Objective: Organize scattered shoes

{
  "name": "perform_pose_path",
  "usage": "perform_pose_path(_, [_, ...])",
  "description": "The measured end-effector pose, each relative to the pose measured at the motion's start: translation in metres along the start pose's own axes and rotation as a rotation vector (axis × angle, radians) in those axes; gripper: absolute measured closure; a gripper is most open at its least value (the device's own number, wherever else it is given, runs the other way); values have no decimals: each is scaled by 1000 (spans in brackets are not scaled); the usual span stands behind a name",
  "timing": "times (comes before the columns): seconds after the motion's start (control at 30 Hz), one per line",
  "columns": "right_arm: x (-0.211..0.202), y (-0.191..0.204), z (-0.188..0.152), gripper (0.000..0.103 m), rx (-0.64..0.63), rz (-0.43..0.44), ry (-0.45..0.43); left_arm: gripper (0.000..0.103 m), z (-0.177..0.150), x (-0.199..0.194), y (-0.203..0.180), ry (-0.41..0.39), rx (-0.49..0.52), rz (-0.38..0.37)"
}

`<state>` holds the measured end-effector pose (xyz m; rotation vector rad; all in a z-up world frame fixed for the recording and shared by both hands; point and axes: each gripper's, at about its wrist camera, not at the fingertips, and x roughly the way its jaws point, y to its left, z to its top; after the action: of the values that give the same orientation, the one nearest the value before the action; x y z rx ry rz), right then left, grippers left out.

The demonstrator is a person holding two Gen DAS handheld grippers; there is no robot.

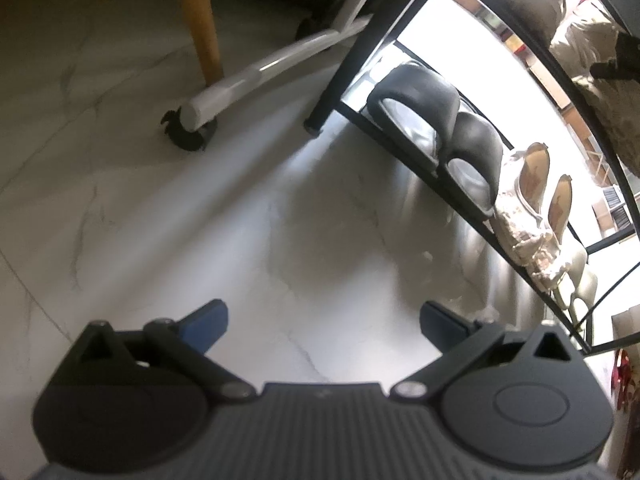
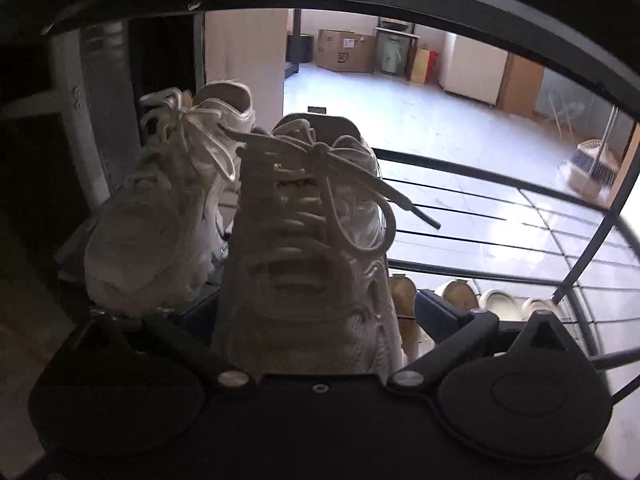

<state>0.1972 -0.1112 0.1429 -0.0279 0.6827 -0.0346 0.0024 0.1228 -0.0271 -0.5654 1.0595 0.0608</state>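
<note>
The left gripper (image 1: 322, 322) is hovering wide open and empty over bare floor (image 1: 200, 220) beside the shoe rack (image 1: 452, 196). The right gripper (image 2: 308, 312) is straddling the white sneaker (image 2: 308, 264) on the rack beside its mate (image 2: 160, 220), jaws wide; whether they grip is unclear. Placement seems underway; next, withdrawing cleanly.

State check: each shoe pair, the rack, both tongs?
Left tongs: open, empty, over bare floor.
Right tongs: open around near white sneaker, toe between them.
Second white sneaker: upright beside it.
Black slippers: shelved on shoe rack.
Cream heels: shelved.
</note>
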Motion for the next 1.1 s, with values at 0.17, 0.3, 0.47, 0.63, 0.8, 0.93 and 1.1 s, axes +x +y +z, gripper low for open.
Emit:
perform_pose_path(0.17, [-1,-2,-8,16,53,14,-90,1,0,1,-1,4,4,-8])
perform_pose_path(0.3, [-8,-7,-16,17,134,9,-152,1,-1,2,-1,9,8,-11])
perform_pose_path(0.47, [-9,-10,-18,17,167,7,-213,1,0,3,-1,15,-2,-10])
perform_pose_path(0.63, [6,-8,0,17,175,-1,-206,1,-1,5,-3,22,9,-14])
perform_pose_path(0.8, [16,7,10,25,119,-48,-263,1,0,7,0,31,-16,-10])
perform_pose_path(0.93, [25,15,9,25,104,-62,-213,1,0,8,-2,35,-6,-14])
perform_pose_path(1.1, [29,9,5,7,106,-54,-160,1,-1,7,-2,35,-9,-19])
